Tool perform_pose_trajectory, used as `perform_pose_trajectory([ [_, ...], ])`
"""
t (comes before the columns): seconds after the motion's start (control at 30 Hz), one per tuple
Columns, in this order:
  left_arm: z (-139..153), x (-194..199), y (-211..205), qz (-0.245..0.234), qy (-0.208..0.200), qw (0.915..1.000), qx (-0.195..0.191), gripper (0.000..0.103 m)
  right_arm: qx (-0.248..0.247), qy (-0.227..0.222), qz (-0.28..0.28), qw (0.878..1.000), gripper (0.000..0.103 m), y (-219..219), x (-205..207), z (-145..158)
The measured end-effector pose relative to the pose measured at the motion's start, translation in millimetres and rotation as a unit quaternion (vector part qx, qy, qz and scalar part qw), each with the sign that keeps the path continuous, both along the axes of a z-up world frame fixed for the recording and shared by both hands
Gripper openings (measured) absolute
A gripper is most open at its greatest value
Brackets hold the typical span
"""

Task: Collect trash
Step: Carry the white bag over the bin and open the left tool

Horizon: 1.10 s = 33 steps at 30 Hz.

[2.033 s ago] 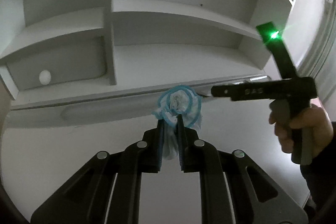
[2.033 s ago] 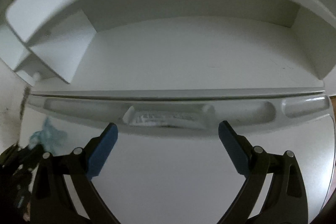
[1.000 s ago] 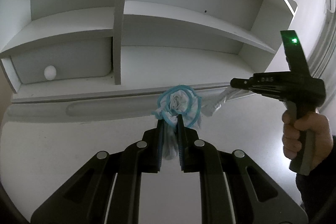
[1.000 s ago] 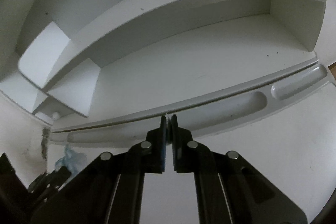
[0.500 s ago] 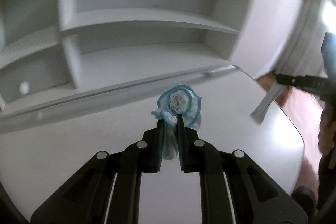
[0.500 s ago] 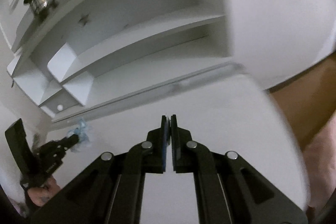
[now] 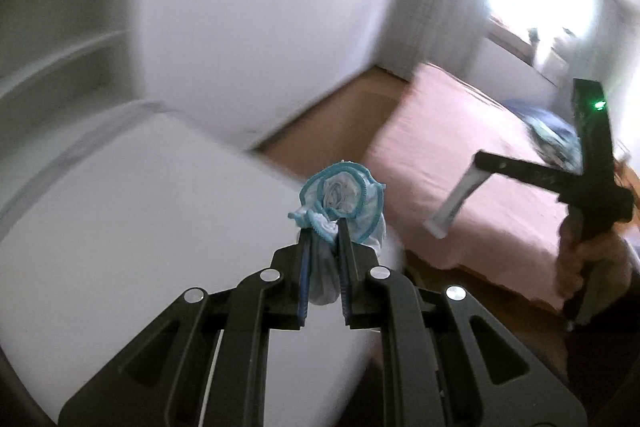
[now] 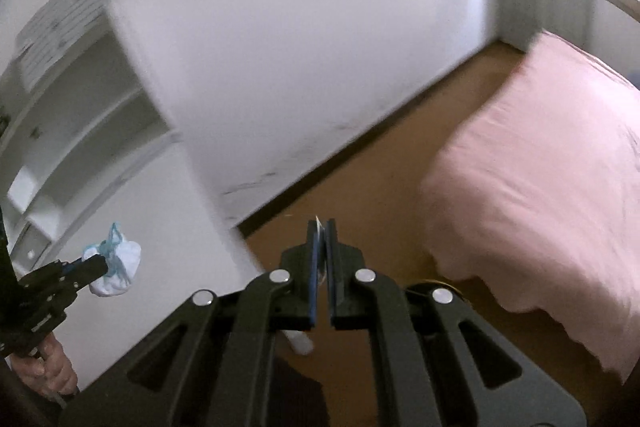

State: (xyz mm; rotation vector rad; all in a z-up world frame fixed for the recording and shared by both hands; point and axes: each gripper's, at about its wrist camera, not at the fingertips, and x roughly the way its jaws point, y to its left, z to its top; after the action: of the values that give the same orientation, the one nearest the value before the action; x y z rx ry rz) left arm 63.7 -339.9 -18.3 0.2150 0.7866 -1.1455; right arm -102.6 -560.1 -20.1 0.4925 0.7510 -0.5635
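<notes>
Over the white bench edge, both grippers carry trash.
Clamped between the narrow jaws of the left gripper (image 7: pixel 323 227) sits a crumpled white wad with a blue elastic rim (image 7: pixel 340 199) — held in the air above the bench (image 7: pixel 120 227). The right gripper (image 7: pixel 478 159) has its jaws pressed together on a thin silvery wrapper (image 7: pixel 456 203), which hangs down in front of the pink bed (image 7: pixel 460 155) — a hand (image 7: pixel 580 263) grips its handle.

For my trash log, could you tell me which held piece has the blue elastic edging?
The crumpled white wad in the left gripper; the right gripper holds a flat pale wrapper.
</notes>
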Motion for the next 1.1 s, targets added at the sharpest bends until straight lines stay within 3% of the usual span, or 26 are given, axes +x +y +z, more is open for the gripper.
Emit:
perform_pose_trajectory([
  [0.2, -27, -64, -100, -0.104, 0.011, 0.9943, 0.025, 0.011, 0.033, 0.023, -0.075, 0.996, 0.004, -49, -68, -47],
  [0.37, -75, -95, -166, -0.150, 0.020, 0.9863, 0.066, 0.011, 0.071, 0.052, -0.105, 0.991, 0.004, -83, -98, -102],
  [0.8, -191, -96, -251, -0.155, 0.047, 0.9725, 0.167, 0.011, 0.150, 0.106, -0.111, 0.977, 0.004, -126, -111, -220],
  [1.1, -219, -93, -258, -0.146, 0.051, 0.9687, 0.194, 0.011, 0.169, 0.105, -0.101, 0.975, 0.004, -127, -106, -234],
])
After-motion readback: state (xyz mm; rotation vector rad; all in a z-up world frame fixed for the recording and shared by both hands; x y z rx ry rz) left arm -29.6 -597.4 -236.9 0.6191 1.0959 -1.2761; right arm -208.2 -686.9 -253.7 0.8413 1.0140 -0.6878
